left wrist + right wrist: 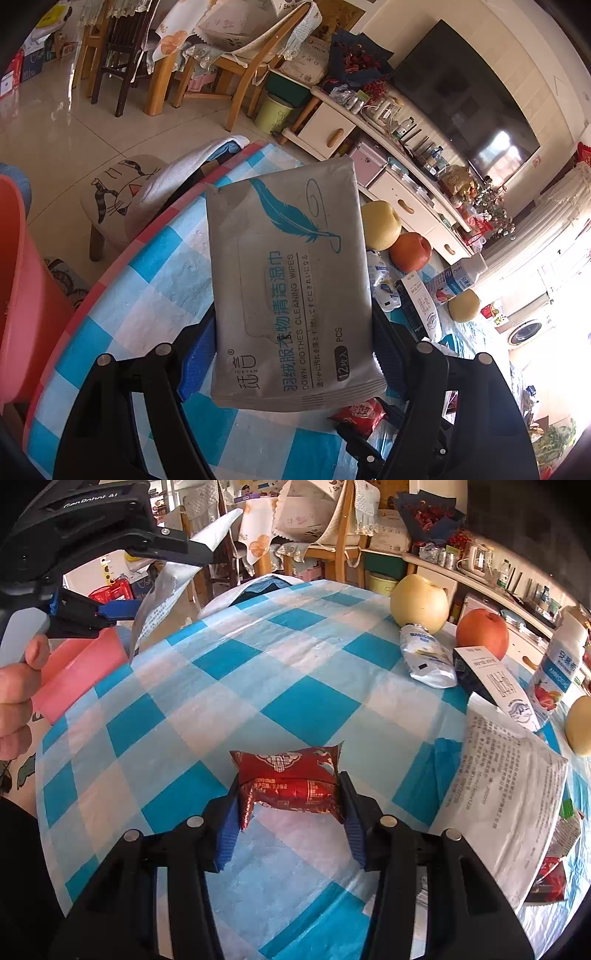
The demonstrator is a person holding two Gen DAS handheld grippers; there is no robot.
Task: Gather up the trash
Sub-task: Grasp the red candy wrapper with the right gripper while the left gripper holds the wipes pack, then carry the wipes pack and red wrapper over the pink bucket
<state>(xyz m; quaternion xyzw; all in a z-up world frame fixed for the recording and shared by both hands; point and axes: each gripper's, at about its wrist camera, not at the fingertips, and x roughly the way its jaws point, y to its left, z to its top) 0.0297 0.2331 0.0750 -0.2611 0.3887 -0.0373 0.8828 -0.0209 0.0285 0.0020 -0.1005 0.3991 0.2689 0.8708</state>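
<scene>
My right tongs [290, 812] clench the red wrapper [288, 781] on the checked tablecloth [207, 686]; beyond the wrapper, bare cloth runs to the far rim. My left tongs [293, 354] grasp the wipes pack [290, 280] above the cloth's left edge, beside the pink bin [22, 288]. The pack hides the cloth behind it.

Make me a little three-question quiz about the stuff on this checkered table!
1. True or false: the left tongs hold a grey wipes pack.
2. What sits between the right tongs? A) a pear B) a red snack wrapper C) a bottle
3. Fill in: the red apple sits right beside a yellow ____.

Key: 1 true; 2 B; 3 pear
</scene>
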